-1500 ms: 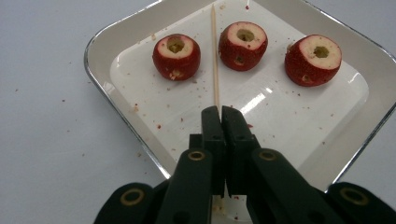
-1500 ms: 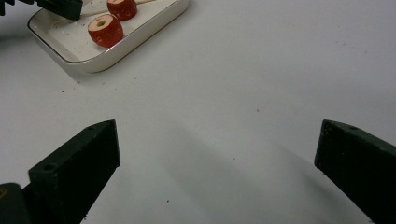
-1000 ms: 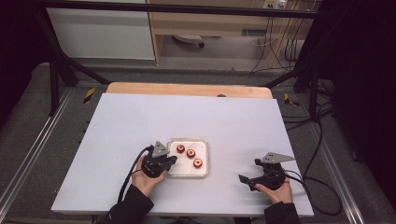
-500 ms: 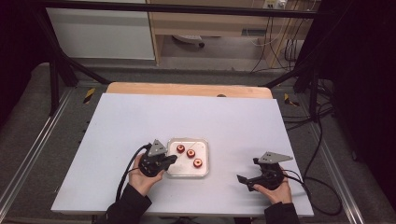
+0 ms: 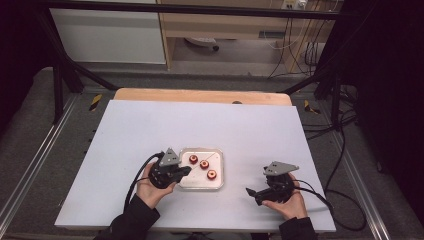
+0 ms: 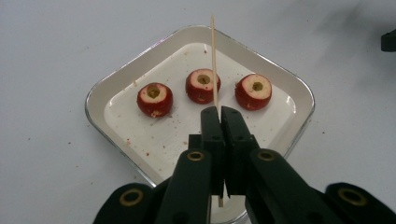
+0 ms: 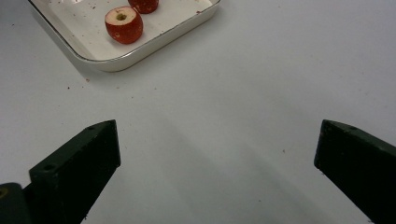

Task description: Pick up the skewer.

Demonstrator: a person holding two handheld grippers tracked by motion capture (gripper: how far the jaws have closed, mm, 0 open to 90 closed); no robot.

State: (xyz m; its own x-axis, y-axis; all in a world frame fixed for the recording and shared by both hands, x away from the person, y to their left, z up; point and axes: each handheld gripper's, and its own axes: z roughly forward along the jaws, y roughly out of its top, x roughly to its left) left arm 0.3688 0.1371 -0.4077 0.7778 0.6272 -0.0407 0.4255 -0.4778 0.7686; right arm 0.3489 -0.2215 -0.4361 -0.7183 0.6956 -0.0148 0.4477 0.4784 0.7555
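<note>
Left gripper view: left gripper (image 6: pixel 218 114) clenched on thin wooden skewer (image 6: pixel 214 60), pointing over white tray (image 6: pixel 100 93); beyond, three cored red fruits (image 6: pixel 203 85) in a row inside. High view: right gripper (image 5: pixel 254 192) released, on tabletop (image 5: pixel 150 125), well apart from tray.
</note>
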